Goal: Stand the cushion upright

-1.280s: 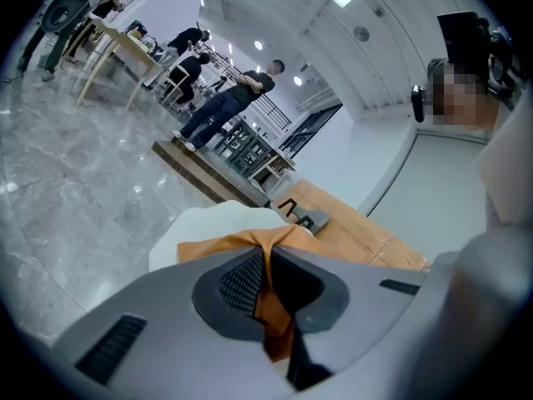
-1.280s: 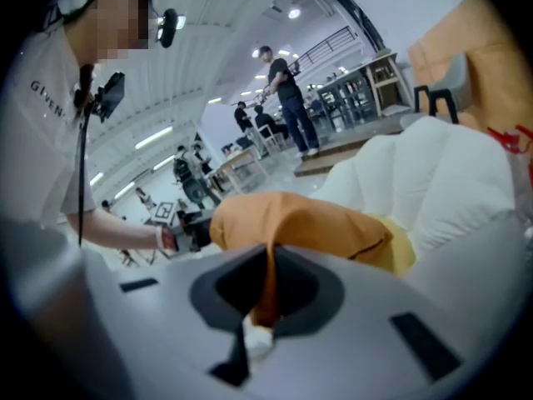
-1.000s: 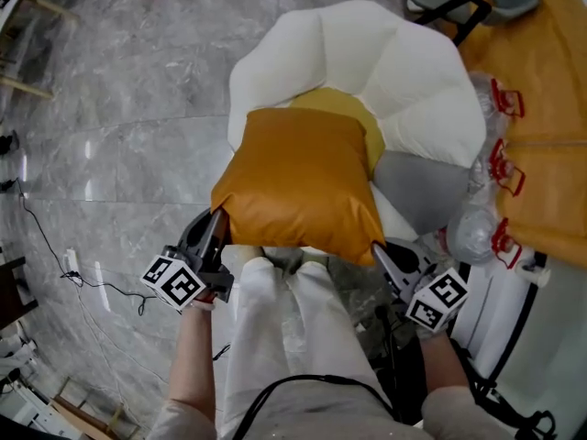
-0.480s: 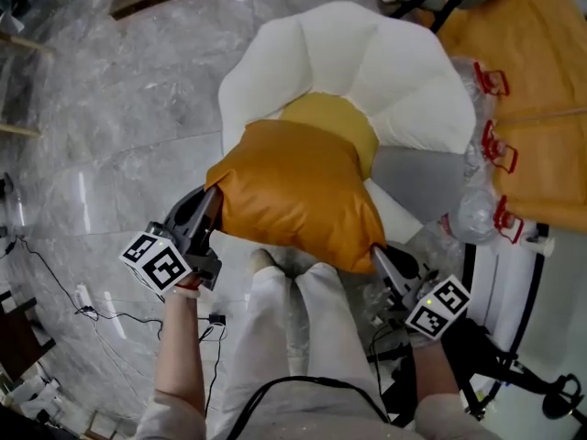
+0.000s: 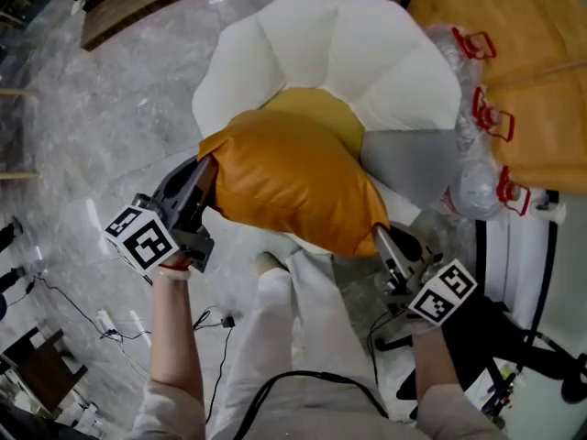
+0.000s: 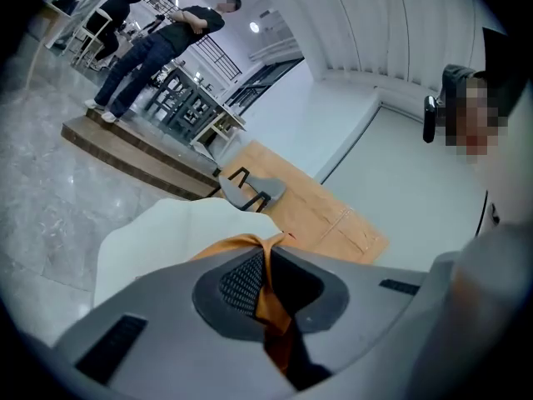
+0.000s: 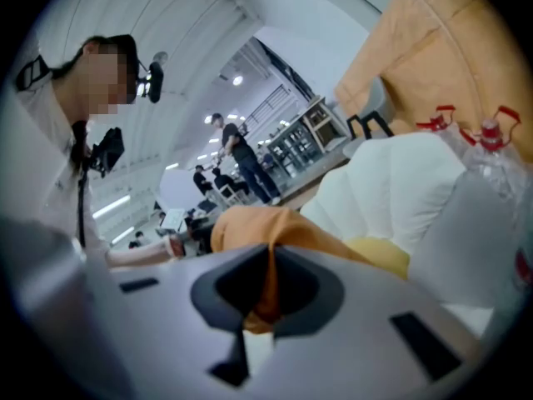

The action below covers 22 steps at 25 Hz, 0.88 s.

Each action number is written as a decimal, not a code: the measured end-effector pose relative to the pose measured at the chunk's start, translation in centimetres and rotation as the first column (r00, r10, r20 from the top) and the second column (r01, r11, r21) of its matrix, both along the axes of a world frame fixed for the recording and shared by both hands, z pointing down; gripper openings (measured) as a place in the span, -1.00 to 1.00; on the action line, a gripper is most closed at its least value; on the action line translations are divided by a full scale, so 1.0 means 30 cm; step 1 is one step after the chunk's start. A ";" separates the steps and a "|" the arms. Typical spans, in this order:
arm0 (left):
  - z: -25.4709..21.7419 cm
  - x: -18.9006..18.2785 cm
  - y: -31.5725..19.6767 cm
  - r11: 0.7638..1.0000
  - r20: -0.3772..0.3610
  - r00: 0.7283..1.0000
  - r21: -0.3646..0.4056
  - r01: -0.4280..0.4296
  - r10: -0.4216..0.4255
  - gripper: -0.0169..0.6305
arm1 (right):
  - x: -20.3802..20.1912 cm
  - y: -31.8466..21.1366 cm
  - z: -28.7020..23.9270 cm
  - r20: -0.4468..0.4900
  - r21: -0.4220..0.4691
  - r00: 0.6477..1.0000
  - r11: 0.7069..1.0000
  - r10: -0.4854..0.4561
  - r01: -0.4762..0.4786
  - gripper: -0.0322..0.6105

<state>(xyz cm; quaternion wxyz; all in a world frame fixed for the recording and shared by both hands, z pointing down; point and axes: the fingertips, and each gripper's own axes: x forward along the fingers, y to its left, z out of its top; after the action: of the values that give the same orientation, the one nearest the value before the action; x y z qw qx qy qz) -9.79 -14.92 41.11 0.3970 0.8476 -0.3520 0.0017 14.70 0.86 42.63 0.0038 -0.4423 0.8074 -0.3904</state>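
Cushion [image 5: 289,186] stretched between left hand-held gripper [image 5: 207,172] and right hand-held gripper [image 5: 379,237], each clamped on one near corner.

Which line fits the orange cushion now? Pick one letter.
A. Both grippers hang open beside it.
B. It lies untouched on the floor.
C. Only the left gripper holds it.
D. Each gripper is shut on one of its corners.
D: the orange fabric of the cushion is pinched between the shut jaws of the left gripper and of the right gripper.
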 end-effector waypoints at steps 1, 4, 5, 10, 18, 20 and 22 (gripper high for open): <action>0.002 0.021 -0.014 1.000 -0.001 1.000 0.000 -0.002 0.002 -0.83 | 0.015 -0.007 0.006 0.000 0.001 1.000 1.000 -0.001 0.001 -0.81; 0.001 0.065 -0.050 1.000 -0.005 1.000 0.008 0.001 -0.001 -0.83 | 0.048 -0.027 0.016 0.005 0.009 1.000 1.000 0.006 -0.006 -0.81; -0.003 0.073 -0.060 1.000 -0.005 1.000 0.012 0.006 -0.006 -0.83 | 0.055 -0.035 0.016 0.004 0.014 1.000 1.000 0.007 -0.007 -0.81; -0.029 0.135 -0.083 1.000 0.022 1.000 0.028 0.005 -0.006 -0.83 | 0.109 -0.050 0.011 -0.023 0.039 0.999 0.999 0.034 -0.033 -0.81; -0.044 0.200 -0.133 0.996 0.021 0.996 0.000 -0.091 0.091 -0.83 | 0.148 -0.057 0.020 0.007 0.024 0.986 0.986 0.165 -0.165 -0.81; -0.053 0.223 -0.147 0.988 -0.021 0.988 -0.019 -0.150 0.150 -0.83 | 0.157 -0.054 0.020 -0.003 0.014 0.980 0.980 0.199 -0.199 -0.81; -0.063 0.244 -0.167 0.975 -0.040 0.975 -0.029 -0.220 0.219 -0.83 | 0.155 -0.052 0.015 -0.010 0.014 0.972 0.972 0.235 -0.235 -0.81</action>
<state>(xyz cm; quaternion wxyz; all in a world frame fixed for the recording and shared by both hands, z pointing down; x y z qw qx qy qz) -2.48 -19.93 39.22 0.4146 0.8746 -0.2489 0.0357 19.37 -0.69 43.08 0.0484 -0.5370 0.7518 -0.3794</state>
